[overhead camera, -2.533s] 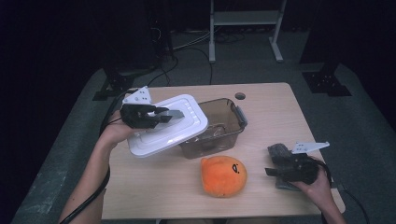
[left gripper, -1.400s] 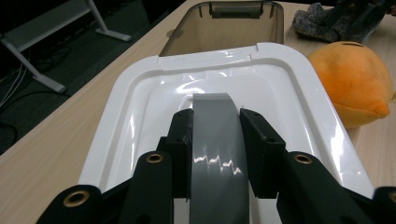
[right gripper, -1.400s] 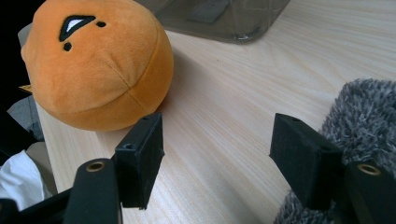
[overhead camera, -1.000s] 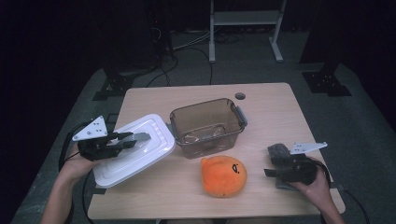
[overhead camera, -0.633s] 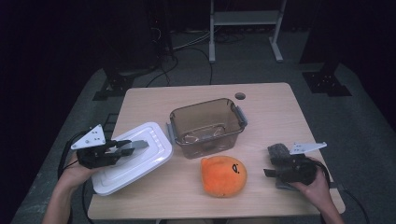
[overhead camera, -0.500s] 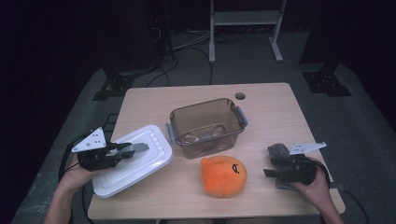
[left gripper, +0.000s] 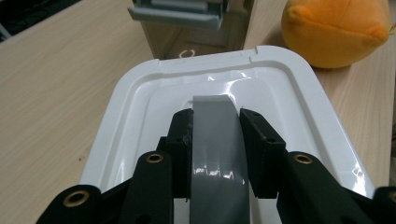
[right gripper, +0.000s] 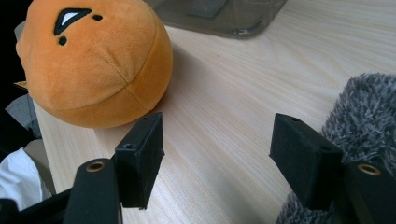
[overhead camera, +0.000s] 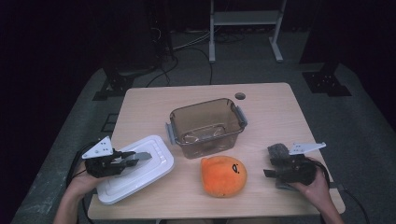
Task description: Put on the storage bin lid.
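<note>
Moved since the earlier frames: white lid [overhead camera: 135,169], carried by our left gripper [overhead camera: 127,161] off the brown container [overhead camera: 208,126] and down to the table's [overhead camera: 275,116] near-left corner, where it is now lying flat or nearly so (we cannot tell whether its underside is fully seated).

Item: left gripper. Its jaws are clamping the grey handle strip [left gripper: 215,140] along the lid's top; in the left gripper view both pads are pressing the strip's sides.

Item: brown container. Now standing uncovered at mid-table, to the right of the lid and just apart from it.

Item: orange plush toy [overhead camera: 223,176]. Sitting just in front of the container, between the lid and our right gripper [overhead camera: 271,173].

Item: right gripper. We are keeping it parked to the right of the container and nearer to us, jaws spread and holding nothing, a grey fuzzy thing [right gripper: 359,121] beside one jaw.

Reading: we are judging the opening step nearly finished; releasing the lid comes next, leaving the container ready to receive the toy.
</note>
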{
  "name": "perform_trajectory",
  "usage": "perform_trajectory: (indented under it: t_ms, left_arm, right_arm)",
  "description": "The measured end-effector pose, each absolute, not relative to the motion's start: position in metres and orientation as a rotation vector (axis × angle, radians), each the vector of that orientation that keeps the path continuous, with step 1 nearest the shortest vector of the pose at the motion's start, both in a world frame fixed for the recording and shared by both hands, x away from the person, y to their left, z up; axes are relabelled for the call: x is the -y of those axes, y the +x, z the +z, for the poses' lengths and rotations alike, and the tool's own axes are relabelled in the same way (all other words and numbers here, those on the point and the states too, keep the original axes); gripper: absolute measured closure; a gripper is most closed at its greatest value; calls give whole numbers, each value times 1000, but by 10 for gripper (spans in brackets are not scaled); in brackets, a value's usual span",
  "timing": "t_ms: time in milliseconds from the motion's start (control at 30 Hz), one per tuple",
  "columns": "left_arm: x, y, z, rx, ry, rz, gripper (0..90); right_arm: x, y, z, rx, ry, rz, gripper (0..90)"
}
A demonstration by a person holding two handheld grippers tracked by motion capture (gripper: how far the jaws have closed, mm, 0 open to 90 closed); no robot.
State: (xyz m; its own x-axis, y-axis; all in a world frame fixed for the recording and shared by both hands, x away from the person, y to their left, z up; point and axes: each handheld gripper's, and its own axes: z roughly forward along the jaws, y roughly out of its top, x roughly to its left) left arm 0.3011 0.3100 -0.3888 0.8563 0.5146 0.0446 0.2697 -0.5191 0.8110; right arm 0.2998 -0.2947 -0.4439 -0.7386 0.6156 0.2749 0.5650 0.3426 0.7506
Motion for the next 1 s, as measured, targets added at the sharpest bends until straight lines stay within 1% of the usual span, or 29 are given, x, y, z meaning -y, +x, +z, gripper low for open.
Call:
perform_trajectory:
  t_ms: [433, 1000]
  left_arm:
    - [-303, 308, -423, -608, 2166, 285, 662]
    - [-299, 310, -444, -636, 2206, 236, 660]
  right_arm:
    - [294, 300, -444, -2532, 1110, 1376, 336]
    - [293, 300, -445, -2539, 1104, 1375, 336]
